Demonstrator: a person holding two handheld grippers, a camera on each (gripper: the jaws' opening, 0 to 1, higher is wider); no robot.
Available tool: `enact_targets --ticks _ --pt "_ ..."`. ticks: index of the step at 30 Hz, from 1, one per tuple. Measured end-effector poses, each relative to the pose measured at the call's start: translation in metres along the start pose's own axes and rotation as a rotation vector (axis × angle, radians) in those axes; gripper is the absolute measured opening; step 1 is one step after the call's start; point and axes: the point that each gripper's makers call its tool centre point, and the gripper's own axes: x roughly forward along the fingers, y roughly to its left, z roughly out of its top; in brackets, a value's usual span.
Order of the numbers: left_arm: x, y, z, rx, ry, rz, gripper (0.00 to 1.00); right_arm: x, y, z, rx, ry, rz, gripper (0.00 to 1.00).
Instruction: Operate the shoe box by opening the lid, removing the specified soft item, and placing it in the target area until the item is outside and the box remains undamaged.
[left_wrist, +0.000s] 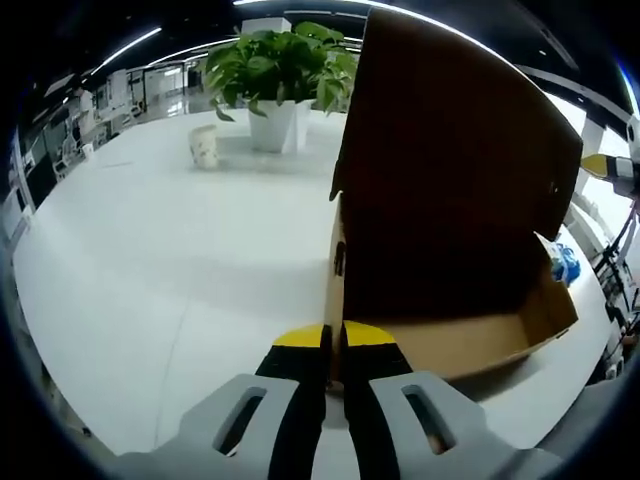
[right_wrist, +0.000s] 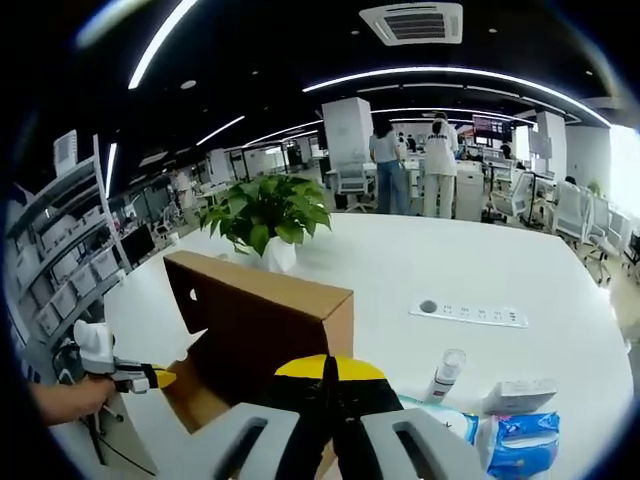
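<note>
The left gripper (left_wrist: 333, 340) was seen pinched on the brown cardboard shoe box (left_wrist: 450, 200) wall; the right gripper (right_wrist: 330, 372), jaws closed together empty, was seen above blue-and-white soft packets (right_wrist: 515, 425).

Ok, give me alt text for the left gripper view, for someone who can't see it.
An open cardboard shoe box sits on a white table with its lid raised upright, and the left claw, jaws together, sits at the box's near corner. Behind stand a potted plant and a paper cup.
</note>
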Motion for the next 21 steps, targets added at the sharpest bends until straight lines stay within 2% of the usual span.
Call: enact_targets --ticks 6,21 --pt "-0.0004 0.0006 -0.0002 -0.002 -0.002 0.0 0.02 -0.0024 0.0024 -0.0013 -0.028 -0.006 -0.003 0.0" --pt "-0.0029 0.0013 -0.0005 -0.004 -0.005 -0.016 0.03 -0.0031 0.0074 -0.0042 -0.03 -0.021 0.005 0.0"
